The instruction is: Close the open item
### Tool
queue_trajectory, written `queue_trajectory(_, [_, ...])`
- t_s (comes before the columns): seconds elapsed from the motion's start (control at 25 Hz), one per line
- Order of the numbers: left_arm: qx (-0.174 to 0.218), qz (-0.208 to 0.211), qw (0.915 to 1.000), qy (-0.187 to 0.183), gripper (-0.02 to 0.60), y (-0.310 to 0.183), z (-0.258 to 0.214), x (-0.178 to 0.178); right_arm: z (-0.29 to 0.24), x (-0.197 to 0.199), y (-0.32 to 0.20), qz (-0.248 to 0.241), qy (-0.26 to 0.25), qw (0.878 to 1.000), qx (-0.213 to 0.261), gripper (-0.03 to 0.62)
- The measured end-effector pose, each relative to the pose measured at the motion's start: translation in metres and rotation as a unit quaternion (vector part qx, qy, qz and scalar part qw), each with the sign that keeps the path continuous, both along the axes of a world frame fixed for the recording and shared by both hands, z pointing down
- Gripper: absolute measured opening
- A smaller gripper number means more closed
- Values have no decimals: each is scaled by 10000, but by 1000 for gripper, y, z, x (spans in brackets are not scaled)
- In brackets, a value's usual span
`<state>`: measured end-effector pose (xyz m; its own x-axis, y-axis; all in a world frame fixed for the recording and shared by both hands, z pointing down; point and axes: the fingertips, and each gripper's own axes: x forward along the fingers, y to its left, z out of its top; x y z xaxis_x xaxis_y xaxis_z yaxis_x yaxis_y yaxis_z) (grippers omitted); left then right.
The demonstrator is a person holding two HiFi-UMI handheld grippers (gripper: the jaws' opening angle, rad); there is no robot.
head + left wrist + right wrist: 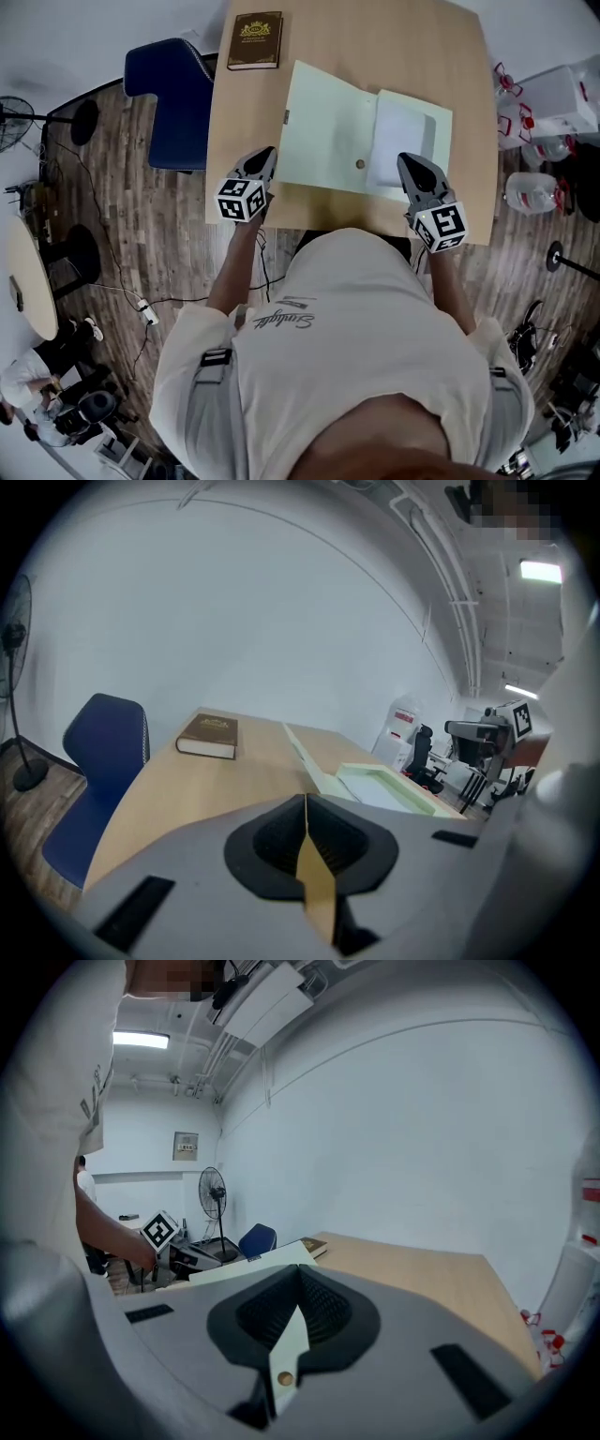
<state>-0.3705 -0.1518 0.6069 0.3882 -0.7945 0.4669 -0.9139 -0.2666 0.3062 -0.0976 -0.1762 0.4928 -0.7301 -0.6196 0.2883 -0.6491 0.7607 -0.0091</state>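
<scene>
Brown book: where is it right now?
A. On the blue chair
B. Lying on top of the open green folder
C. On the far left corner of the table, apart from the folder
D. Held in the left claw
C: the brown book lies closed on the table at its far left corner, with bare wood between it and the open green folder.

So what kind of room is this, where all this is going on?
Most likely an office or lab workroom: a wooden table with a pale green folder and a brown book on it, a blue chair beside it, and a standing fan and loose cables around.
</scene>
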Motion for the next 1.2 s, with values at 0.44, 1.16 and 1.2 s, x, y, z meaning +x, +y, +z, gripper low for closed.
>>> queue_trajectory(0.44, [104,185,9980,603,15,-5,-6,34,0,18,6,129,41,9999,-31,-5])
queue_trajectory(1.16, [257,1350,9892,504,15,-15,-29,183,2,105,8,591,-199,9981,-6,-5])
queue_trajectory(1.2, [242,1388,9888,487,15,-16,-29,189,4,112,9,649,-230,9976,-27,-5])
